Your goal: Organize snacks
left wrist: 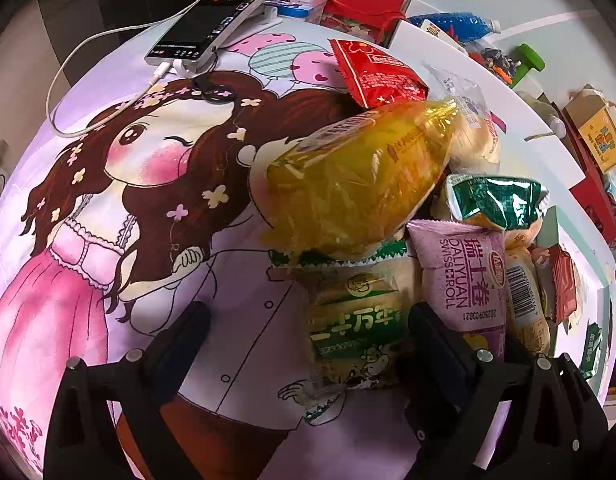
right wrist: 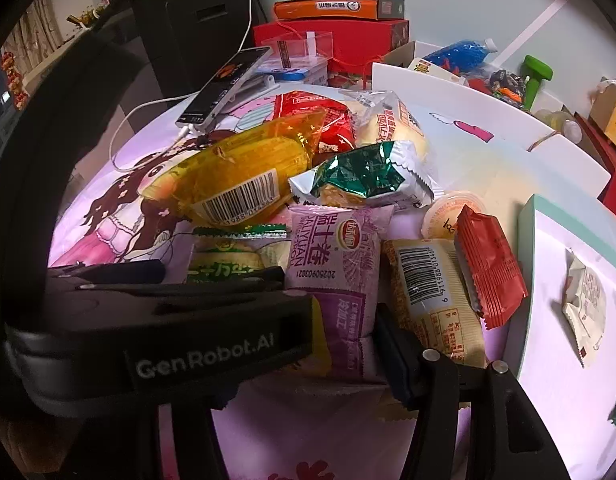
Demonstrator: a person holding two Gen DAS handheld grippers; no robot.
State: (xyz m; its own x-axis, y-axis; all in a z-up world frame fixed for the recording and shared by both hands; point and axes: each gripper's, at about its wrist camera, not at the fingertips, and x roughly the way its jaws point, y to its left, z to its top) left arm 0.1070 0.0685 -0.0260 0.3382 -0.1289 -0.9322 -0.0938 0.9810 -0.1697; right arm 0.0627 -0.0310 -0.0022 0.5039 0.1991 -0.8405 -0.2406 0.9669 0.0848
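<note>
Black left gripper [left wrist: 308,344] fills the bottom of the left wrist view, jaws standing wide apart. Its right finger [left wrist: 436,344] lies against the green bun pack [left wrist: 356,320], which sits in the gap; the left finger [left wrist: 180,344] is clear of it over the cartoon cloth [left wrist: 108,184]. Nothing is clamped.

Right wrist view: the left gripper's body, marked GenRobot.AI, covers the lower left and hides the right gripper's left finger. The right gripper [right wrist: 348,344] shows only its right finger [right wrist: 400,364], bottom centre. The purple swiss roll pack [right wrist: 336,264] runs down into the gap beside that finger, touching it as far as I can see. Cannot tell whether the pads press on the pack or stand free.

Snack pile sits mid-frame in both views. A yellow wrapped bun [left wrist: 356,184] lies on top at centre, overlapping the green bun pack below it. The red pack [left wrist: 372,76] is at upper centre, a green foil pack [left wrist: 496,200] right of the yellow one, and the purple roll just below that. In the right wrist view a barcode cake pack [right wrist: 432,292] and a small red sachet [right wrist: 488,268] lie right of the purple roll, the sachet resting on the cake pack. A jelly cup [right wrist: 448,212] sits just above them.

A phone [left wrist: 224,12] with white cable is propped at upper left. Red boxes [right wrist: 348,40] stand at top centre.
</note>
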